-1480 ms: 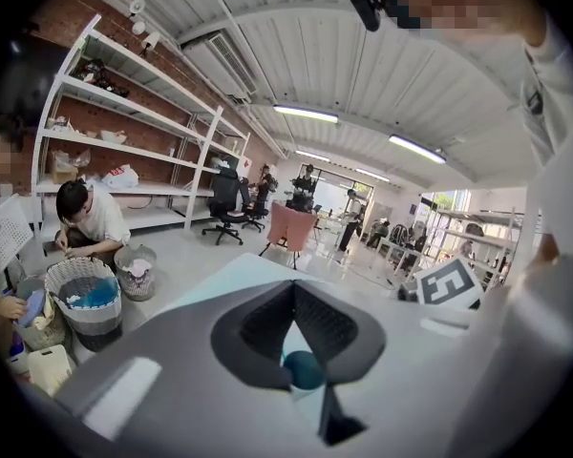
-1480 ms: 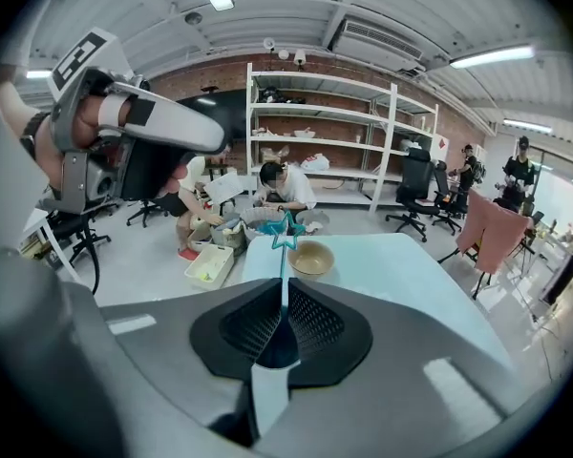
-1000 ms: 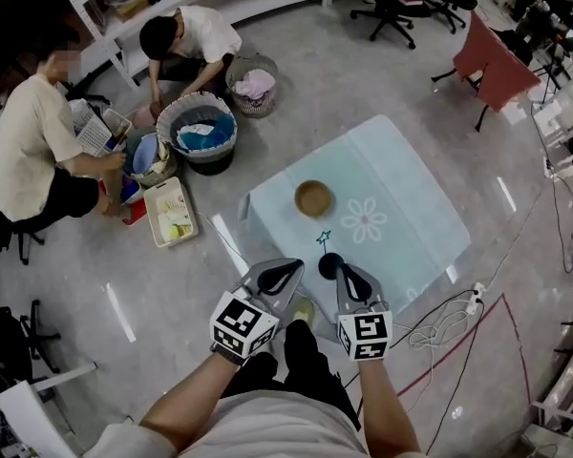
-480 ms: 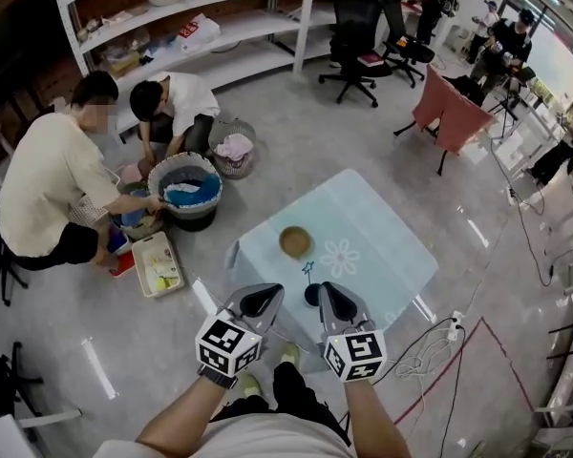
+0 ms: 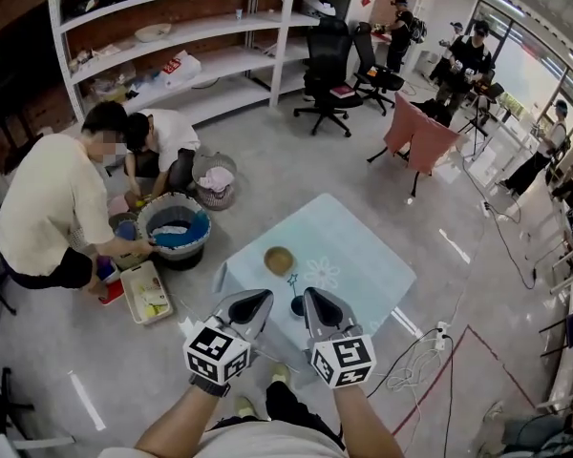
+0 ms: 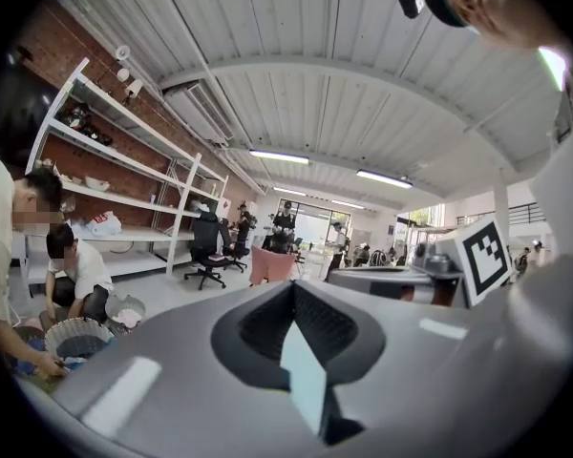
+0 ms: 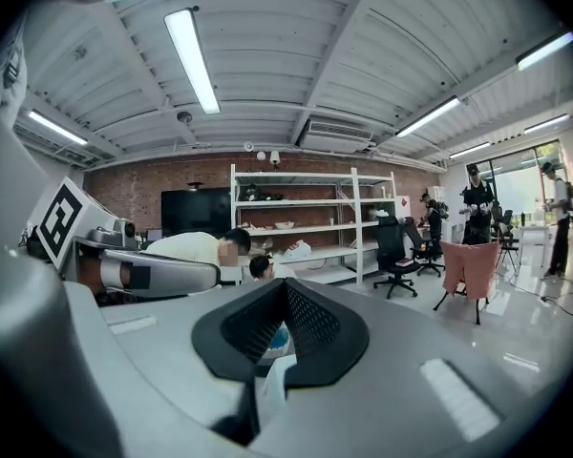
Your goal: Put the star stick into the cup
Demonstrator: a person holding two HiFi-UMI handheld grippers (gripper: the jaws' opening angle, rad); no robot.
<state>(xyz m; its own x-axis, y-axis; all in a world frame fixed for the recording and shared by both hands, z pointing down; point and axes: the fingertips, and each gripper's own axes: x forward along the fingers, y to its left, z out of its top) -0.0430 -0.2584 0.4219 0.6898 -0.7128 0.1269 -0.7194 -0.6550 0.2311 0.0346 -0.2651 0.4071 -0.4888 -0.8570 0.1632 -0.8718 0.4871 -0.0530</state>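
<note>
A low table [image 5: 363, 256] covered in a pale blue cloth stands on the floor ahead of me. A round brown cup [image 5: 279, 260] rests on it. Nearer to me, the thin star stick [image 5: 292, 281] stands upright in a black round base [image 5: 297, 305]. My left gripper [image 5: 256, 301] and right gripper [image 5: 311, 300] hover side by side over the table's near edge, level and pointing forward. Both are shut and hold nothing. The left gripper view [image 6: 296, 294] and right gripper view [image 7: 285, 289] look out across the room, with the table hidden.
Two people [image 5: 53, 208] crouch at the left by baskets [image 5: 174, 232] and a white tray [image 5: 148, 292]. Shelving [image 5: 172, 55] lines the back wall. Office chairs [image 5: 329, 65] and a pink-draped chair [image 5: 415, 136] stand behind the table. Cables [image 5: 415, 356] lie on the floor at the right.
The head view has tilted up and drawn back, so the table looks smaller and more of the room shows. Both grippers remain shut and empty, side by side.
</note>
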